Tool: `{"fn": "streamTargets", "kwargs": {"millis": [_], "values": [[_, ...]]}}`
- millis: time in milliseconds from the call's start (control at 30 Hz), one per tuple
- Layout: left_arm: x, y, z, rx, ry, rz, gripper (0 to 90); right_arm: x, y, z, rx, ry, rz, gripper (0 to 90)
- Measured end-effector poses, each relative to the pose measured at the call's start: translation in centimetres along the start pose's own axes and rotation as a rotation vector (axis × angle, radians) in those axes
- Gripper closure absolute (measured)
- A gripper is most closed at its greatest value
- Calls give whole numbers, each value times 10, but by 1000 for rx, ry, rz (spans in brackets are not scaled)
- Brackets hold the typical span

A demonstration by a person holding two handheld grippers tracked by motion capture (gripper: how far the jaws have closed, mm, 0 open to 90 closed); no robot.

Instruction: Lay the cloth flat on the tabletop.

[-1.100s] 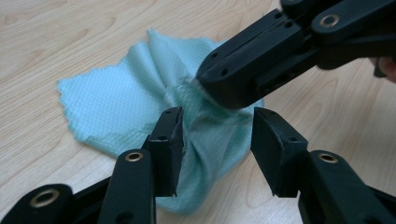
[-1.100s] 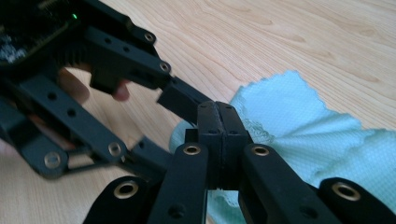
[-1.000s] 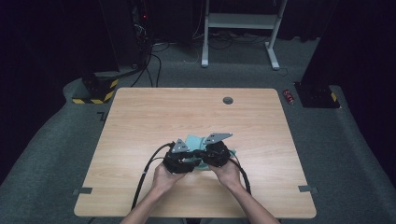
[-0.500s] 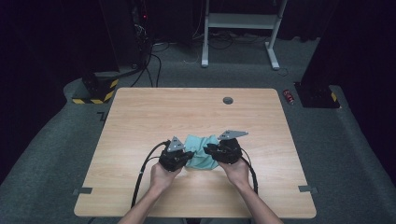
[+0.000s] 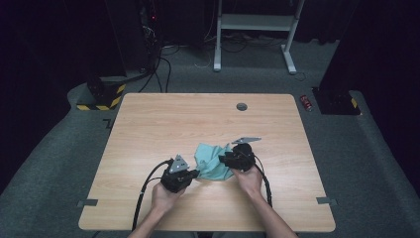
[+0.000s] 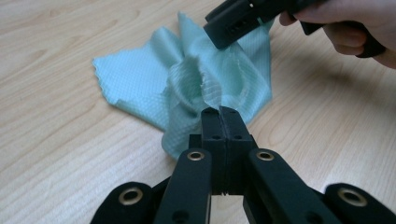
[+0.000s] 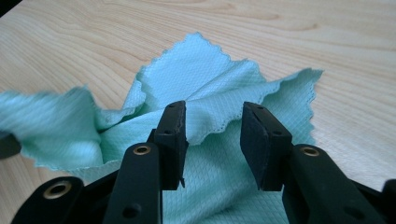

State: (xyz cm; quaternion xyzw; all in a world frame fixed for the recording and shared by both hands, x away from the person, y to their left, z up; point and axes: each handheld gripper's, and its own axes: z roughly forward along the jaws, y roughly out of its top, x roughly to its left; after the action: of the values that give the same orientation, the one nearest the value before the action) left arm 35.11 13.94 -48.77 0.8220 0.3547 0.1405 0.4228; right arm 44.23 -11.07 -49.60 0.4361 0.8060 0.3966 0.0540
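the teal cloth (image 5: 214, 161) lay crumpled on the desk (image 5: 148, 124), near its front edge and between the two hands. its bunched near corner ran into the left tongs (image 6: 219, 112), which were clamped together on a pinch of fabric, the weave puckering up from the tips. from there the cloth spread away toward the right tongs (image 7: 214, 140), which sat over its other side with jaws apart, having just been opening; a scalloped edge lay between them, untouched by the pads. the next grasp likely turned on that edge, nearest the right tongs.
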Motion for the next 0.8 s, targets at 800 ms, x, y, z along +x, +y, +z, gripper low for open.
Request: {"fn": "streamTargets", "kwargs": {"millis": [800], "values": [[2, -29, -6, 26, -16, -124, 893, 40, -54, -33, 28, -28, -236, 894]]}}
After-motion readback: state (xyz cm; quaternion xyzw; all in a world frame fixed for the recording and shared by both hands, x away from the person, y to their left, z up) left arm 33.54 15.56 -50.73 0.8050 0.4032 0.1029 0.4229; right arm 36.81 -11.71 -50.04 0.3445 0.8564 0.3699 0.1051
